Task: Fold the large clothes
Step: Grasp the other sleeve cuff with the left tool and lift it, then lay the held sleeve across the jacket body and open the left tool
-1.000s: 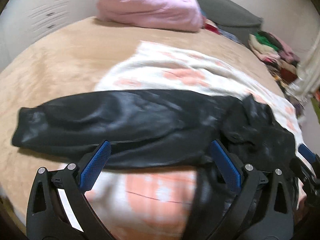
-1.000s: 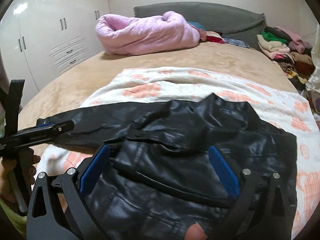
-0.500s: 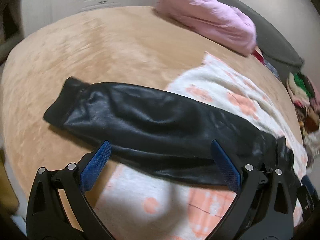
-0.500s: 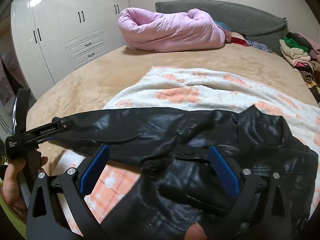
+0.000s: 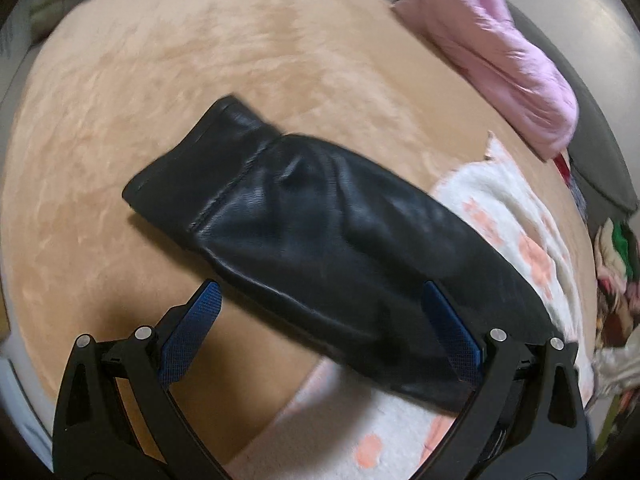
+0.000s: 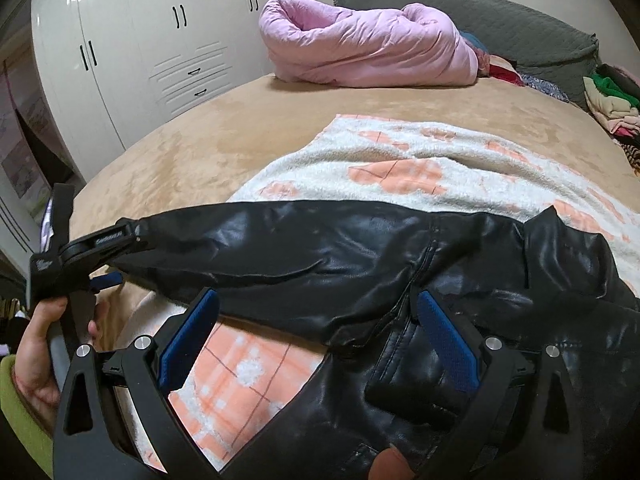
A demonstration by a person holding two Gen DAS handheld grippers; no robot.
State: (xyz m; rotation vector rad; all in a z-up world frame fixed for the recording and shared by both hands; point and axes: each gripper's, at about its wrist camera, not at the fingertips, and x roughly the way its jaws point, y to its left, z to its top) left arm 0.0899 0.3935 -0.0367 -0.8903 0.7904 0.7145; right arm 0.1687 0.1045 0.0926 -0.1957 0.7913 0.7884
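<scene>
Now nearer the sleeve cuff point(image 5: 188, 172) (left gripper point(image 5: 324, 320))

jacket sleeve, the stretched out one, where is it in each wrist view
Left wrist view: the sleeve runs diagonally from its cuff at upper left to lower right, between the open left gripper fingers.
Right wrist view: the sleeve stretches from the jacket body leftward across the middle.
Shared landmark: the pink duvet, at the far end of the bed in both.
</scene>
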